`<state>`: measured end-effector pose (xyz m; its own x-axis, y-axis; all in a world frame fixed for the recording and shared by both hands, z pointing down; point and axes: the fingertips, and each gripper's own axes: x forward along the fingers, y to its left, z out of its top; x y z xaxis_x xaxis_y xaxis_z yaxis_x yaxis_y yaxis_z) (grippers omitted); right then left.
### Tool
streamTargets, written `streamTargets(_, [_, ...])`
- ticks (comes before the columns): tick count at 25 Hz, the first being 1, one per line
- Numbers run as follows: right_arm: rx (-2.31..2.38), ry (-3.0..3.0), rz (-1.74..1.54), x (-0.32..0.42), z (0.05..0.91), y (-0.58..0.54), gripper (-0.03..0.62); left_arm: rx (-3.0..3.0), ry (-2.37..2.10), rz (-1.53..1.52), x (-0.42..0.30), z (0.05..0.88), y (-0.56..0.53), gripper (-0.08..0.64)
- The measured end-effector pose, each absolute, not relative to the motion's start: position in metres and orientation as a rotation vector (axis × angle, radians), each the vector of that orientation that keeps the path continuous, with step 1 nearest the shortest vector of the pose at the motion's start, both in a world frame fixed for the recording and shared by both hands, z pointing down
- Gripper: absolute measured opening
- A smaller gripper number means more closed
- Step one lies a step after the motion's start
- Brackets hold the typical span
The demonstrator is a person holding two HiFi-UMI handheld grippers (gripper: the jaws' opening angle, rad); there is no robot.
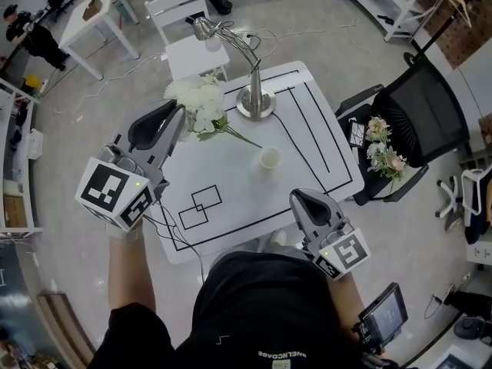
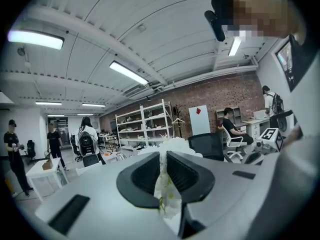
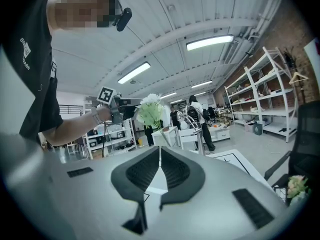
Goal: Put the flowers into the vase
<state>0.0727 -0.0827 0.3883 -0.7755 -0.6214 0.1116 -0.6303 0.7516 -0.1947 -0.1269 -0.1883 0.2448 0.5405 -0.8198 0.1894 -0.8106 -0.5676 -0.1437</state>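
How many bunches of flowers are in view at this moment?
2. A white bunch is held by the left gripper above the table; a pink-and-cream bunch lies on the black chair at right. More could be hidden.

Both tools share one build: pale grey moulded shells, two black ribbed pads per claw, the pair forming a heart-like outline. My left gripper [image 1: 178, 118] and right gripper [image 1: 298, 197] each carry a white cube [image 1: 115, 193] printed with black square markers, with a small green light [image 1: 137, 183] lit near its top edge. Dark rectangular slots [image 3: 252, 208] are set in the shells. Worn: a black short-sleeved T-shirt [image 1: 261, 314] with small white lettering, and a black head camera [image 3: 122, 19].
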Motion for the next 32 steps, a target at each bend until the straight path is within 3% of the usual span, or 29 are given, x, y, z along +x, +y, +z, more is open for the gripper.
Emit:
streamTargets(13, [1.1,-2.914,0.31,0.081,0.374,-0.084,0.006,-2.714,1.31,-0.341,-0.097,0.212,-0.178,0.048])
streamTargets(32, [1.14,-2.878,0.342,0.09,0.385,-0.083,0.006,-2.792,1.209,-0.569,-0.054,0.304,-0.178,0.048])
